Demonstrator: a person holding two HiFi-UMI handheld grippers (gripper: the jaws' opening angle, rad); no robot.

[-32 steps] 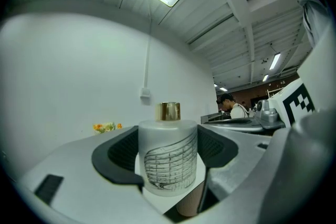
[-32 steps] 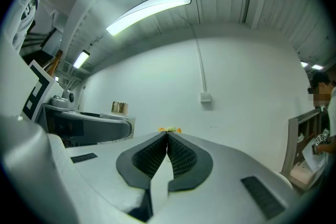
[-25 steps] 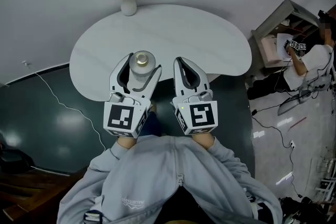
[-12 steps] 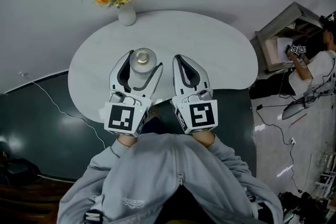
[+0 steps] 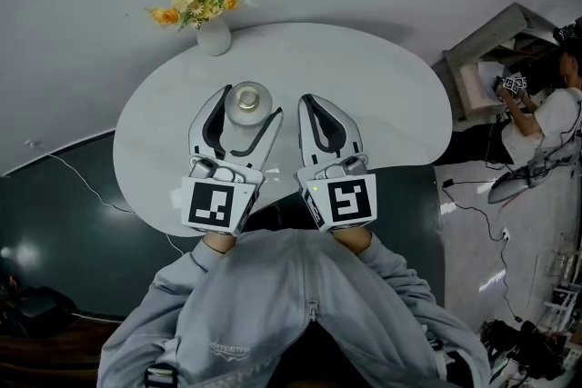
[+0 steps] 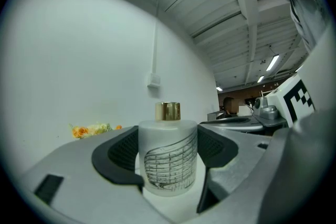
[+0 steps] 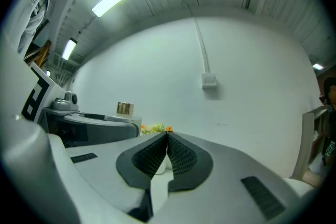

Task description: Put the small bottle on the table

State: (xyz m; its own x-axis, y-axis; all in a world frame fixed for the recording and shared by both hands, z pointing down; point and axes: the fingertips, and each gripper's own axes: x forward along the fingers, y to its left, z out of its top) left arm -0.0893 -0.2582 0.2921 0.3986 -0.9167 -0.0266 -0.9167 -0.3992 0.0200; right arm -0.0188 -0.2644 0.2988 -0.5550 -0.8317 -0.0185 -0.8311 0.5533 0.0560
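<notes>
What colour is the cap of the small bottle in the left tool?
Shiny gold; the cap of the small bottle shows best in the left gripper view.

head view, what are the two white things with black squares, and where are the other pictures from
They are two hand-held grippers, one in each of a person's hands; the patterned cubes are part of them. The head view comes from a camera on the person's head, looking down. The other two pictures come from a camera on each gripper, looking along its fingers. The left gripper has its fingers closed on a bottle with a gold cap, above a table. The right gripper is shut and empty. A vase of flowers stands at the table's far edge.
</notes>
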